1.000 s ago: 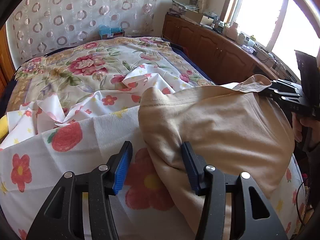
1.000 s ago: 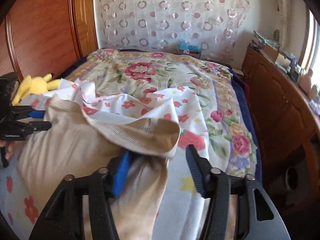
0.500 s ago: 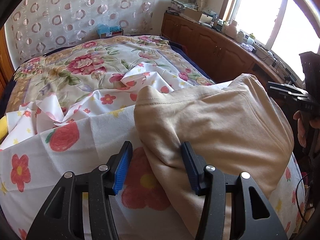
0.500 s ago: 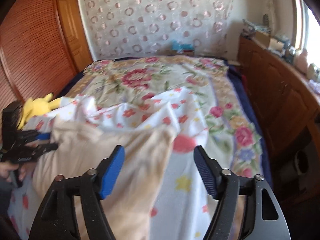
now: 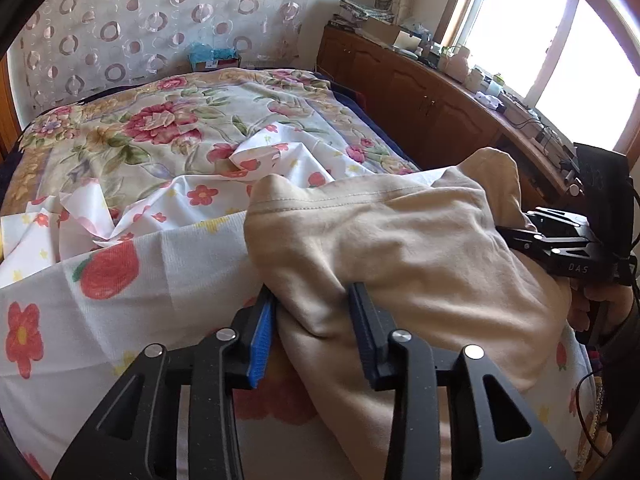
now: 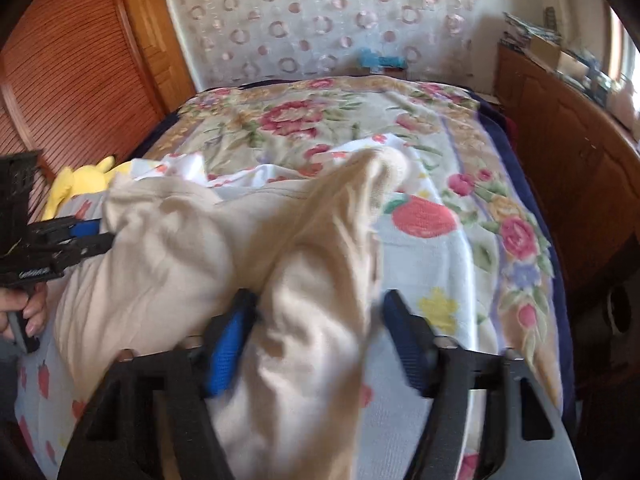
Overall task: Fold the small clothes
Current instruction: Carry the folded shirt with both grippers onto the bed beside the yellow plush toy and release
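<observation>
A beige garment (image 5: 400, 248) lies bunched on a white flower-print cloth (image 5: 100, 280) on the bed. It also shows in the right wrist view (image 6: 192, 248). My left gripper (image 5: 312, 320) has its jaws partly apart with a fold of the beige cloth between them. My right gripper (image 6: 320, 328) is open wide, with beige cloth lying between its jaws. In the left wrist view the right gripper (image 5: 516, 236) sits at the garment's right edge. In the right wrist view the left gripper (image 6: 92, 236) sits at its left edge.
A floral bedspread (image 5: 140, 128) covers the bed. A wooden cabinet (image 5: 432, 108) with clutter runs along the right under a window. A yellow plush toy (image 6: 80, 184) lies at the bed's left side by a wooden wardrobe (image 6: 72, 80). A circle-pattern curtain (image 6: 320, 20) hangs behind.
My right gripper let go of the garment's edge, opened wide and came back over the cloth. My left gripper narrowed around a fold of the beige garment, which bunched up.
</observation>
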Demonstrator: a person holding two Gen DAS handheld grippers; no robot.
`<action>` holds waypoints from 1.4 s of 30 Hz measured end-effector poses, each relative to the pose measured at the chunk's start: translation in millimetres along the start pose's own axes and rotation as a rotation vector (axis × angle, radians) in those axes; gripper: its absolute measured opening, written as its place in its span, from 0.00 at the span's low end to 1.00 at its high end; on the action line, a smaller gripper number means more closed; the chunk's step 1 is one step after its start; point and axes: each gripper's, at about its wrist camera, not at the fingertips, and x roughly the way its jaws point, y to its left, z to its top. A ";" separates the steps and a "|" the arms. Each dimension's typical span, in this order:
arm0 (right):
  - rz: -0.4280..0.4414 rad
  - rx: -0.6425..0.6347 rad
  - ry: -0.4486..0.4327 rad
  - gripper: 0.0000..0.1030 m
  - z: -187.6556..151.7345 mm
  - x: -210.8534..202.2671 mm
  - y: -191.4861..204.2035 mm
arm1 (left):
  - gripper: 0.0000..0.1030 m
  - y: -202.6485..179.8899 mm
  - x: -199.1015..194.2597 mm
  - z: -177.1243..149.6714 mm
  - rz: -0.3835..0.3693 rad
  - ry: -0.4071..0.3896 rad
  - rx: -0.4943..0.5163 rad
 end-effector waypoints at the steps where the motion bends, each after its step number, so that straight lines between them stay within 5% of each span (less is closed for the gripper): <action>1: 0.020 -0.013 0.005 0.39 0.1 2.8 3.0 | 0.22 0.8 0.8 1.2 -0.006 0.003 -0.004; 3: 0.048 -0.029 0.015 0.21 -0.7 4.8 3.5 | 0.13 5.5 1.2 2.6 -0.039 0.011 -0.029; 5: 0.063 -0.049 0.003 0.16 -1.5 0.9 1.5 | 0.10 4.5 -7.0 1.8 -0.058 -0.007 -0.031; 12: 0.053 -0.148 -0.177 0.14 -3.1 -46.1 28.1 | 0.09 -4.1 -93.2 -18.4 -0.068 -0.195 -0.016; 19: 0.149 -0.328 -0.248 0.14 24.2 -54.7 104.1 | 0.06 49.5 -183.3 -70.3 0.064 -0.341 -0.120; 27: 0.271 -0.574 -0.242 0.14 82.0 8.4 226.6 | 0.06 136.4 -242.2 -146.0 0.238 -0.421 -0.315; 34: 0.283 -0.766 -0.199 0.14 131.2 78.5 321.9 | 0.06 182.3 -241.3 -189.1 0.289 -0.420 -0.434; 42: 0.302 -0.872 -0.145 0.13 181.4 150.7 380.4 | 0.06 204.7 -247.9 -212.2 0.305 -0.471 -0.515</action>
